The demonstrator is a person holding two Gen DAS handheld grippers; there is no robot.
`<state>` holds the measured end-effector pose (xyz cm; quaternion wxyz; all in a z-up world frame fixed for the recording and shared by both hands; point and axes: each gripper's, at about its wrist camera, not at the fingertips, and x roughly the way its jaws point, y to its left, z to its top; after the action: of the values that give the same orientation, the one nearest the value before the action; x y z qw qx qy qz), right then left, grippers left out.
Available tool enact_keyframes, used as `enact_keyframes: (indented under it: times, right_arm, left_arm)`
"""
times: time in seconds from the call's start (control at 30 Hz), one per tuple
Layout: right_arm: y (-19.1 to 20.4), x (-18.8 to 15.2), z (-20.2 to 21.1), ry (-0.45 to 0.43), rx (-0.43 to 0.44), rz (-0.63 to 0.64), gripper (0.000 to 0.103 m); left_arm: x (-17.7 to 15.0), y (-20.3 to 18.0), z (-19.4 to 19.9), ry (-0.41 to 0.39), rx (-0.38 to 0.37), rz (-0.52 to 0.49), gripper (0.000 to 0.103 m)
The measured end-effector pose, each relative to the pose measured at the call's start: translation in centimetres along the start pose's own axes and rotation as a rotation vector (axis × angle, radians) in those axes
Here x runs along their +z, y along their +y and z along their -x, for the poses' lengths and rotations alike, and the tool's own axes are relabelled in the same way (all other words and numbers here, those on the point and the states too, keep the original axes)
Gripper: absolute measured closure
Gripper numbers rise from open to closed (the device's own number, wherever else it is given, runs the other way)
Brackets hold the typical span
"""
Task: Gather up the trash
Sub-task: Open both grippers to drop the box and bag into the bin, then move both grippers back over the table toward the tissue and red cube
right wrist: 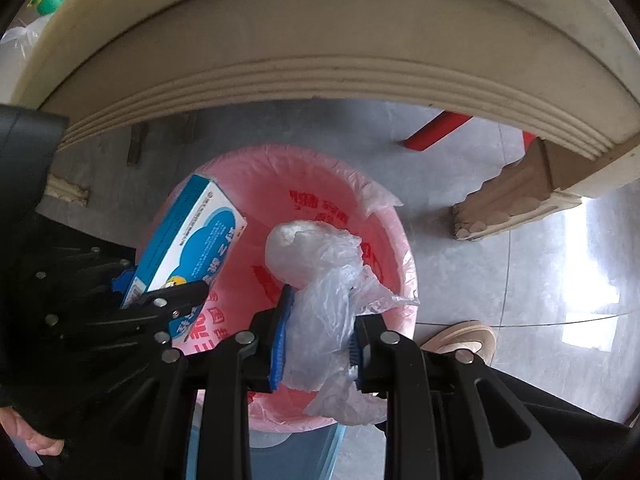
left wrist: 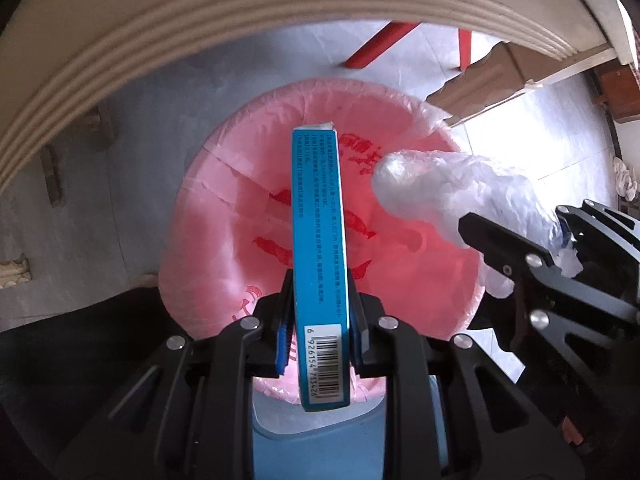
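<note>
left tongs – clamped on blue box, long axis pointing down | right tongs – clamped on crumpled plastic bag | pink-lined bin directly below both – release next, probably

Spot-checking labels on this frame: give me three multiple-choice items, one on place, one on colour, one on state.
1. Where do both held items hang?
A. over the bin with the pink liner
B. on the table top
C. on the bare floor

2. What colour is the box's narrow side?
A. red
B. blue
C. green

3. What is the right tool's state?
A. open, empty
B. shut on the box
C. shut on the clear plastic bag

Key: 1 A, the box and clear plastic bag hang above the pink liner. 2 B, the side with the barcode is blue. 3 C, the right tool pinches the bag; the left tool holds the box.
</note>
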<state>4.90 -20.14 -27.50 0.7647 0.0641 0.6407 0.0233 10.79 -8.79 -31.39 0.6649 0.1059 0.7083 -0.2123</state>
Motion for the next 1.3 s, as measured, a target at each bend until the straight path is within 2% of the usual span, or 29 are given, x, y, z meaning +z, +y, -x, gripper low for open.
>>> enact_keyframes:
  times: [0.07,0.23,0.27,0.3,0.37,0.47,0.6,0.7,0.93,1.3]
  right_arm:
    - [-0.1,0.1,-0.3,0.008,0.003,0.003,0.077]
    - [0.3,0.0,-0.4,0.024,0.005,0.016,0.075]
    - [0.2,0.0,-0.5,0.021,0.002,0.02,0.073]
    - [0.4,0.0,-0.5,0.021,-0.001,0.026,0.069]
    - [0.6,0.0,-0.6,0.019,-0.01,0.038,0.065]
    - [0.8,0.0,-0.8,0.024,-0.03,0.045,0.062]
    - [0.3,0.0,-1.1,0.031,-0.034,0.021,0.046]
    - [0.4,-0.1,-1.0,0.03,-0.035,0.022,0.041]
    - [0.4,0.0,-1.3,0.041,-0.034,0.023,0.037]
    - [0.7,-0.1,-0.5,0.023,-0.042,0.028,0.037]
  left_arm:
    - [0.3,0.4,-0.4,0.016,-0.01,0.011,0.08]
    - [0.7,0.8,-1.4,0.028,0.028,0.016,0.08]
    - [0.6,0.7,-1.5,0.029,0.025,0.014,0.076]
    - [0.7,0.6,-1.6,0.034,0.026,0.007,0.068]
    - [0.6,0.4,-1.5,0.032,0.041,-0.006,0.06]
    - [0.3,0.7,-1.4,0.023,0.084,-0.007,0.051]
    - [-0.3,1.8,-0.9,0.011,0.1,0.043,0.042]
    - [-0.4,2.5,-0.7,-0.001,0.12,0.066,0.037]
    - [-0.6,2.1,-0.3,-0.028,0.172,0.053,0.033]
    - [-1.5,2.2,0.6,-0.009,0.163,0.052,0.031]
